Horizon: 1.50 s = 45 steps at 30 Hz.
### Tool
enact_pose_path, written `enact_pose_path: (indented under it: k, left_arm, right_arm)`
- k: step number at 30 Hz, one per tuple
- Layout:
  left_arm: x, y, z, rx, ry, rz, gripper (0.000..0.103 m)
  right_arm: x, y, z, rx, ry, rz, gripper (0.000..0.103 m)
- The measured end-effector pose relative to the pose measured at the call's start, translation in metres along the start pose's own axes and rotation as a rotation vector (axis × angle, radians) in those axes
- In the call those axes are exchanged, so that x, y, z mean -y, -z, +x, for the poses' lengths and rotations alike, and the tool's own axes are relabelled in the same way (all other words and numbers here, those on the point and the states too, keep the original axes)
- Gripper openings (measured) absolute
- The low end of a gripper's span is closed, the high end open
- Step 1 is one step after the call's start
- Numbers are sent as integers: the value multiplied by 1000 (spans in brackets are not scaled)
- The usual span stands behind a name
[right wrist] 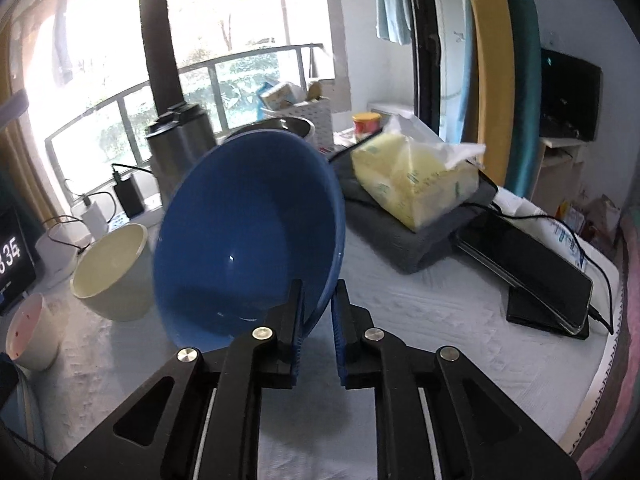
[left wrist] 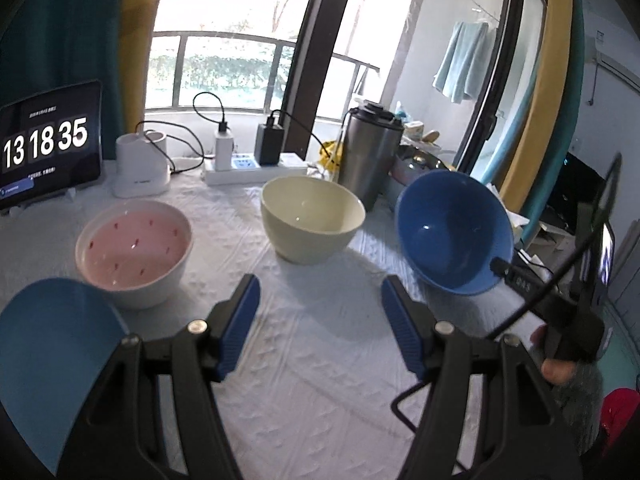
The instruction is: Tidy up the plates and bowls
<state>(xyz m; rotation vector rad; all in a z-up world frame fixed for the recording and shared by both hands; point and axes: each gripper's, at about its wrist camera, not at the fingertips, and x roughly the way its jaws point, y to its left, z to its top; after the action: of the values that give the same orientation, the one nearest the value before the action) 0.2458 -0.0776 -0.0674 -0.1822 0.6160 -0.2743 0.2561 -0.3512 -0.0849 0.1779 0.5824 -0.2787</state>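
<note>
You have the blue bowl (right wrist: 248,236) in your right gripper (right wrist: 318,320), its two pads pinching the near rim, one inside and one outside, so the bowl hangs tipped on its side above the white tablecloth (left wrist: 320,360) with its mouth facing you. As far as the pictures show, nothing is stacked yet: the cream bowl (left wrist: 312,218) stands alone in the middle of the table, the pink bowl (left wrist: 134,248) with red flecks stands alone to its left, and a light blue plate (left wrist: 56,356) sits at the near left corner, partly behind your left gripper (left wrist: 320,328). That gripper holds nothing; its jaws stand apart over bare cloth. So the job looks barely begun, with three bowls to nest and the plate to place. For room, the cloth in front of you and between the cream bowl and the blue one is open, and that is your best lane. Mind the far side: the steel flask (left wrist: 370,152), the power strip (left wrist: 256,170) with its chargers and cables, and the clock screen (left wrist: 48,148) crowd the back edge. On the right, the tissue pack (right wrist: 416,180) and the phone (right wrist: 528,276) with its cable sit close, so swing the bowl leftward, not right.
</note>
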Motion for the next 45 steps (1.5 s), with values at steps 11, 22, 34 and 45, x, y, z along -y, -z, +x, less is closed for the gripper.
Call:
enact_pose_path:
  k: [11,22,34,45]
  left_arm:
    - [40,-29,42,-36,61,15,65]
    - [102,-31,86,-87,111,111,65]
    - [125,-18,124,-188,147,146,47]
    - [117,-8,116,-183,119,162,30]
  right_arm:
    - [51,1,27,-67,-67,81,19]
    - [69,-2,46,-120,-176,131,25]
    - [63,0,47,-115,-241,96,23]
    - [54,2,33,-71,-255,46,19]
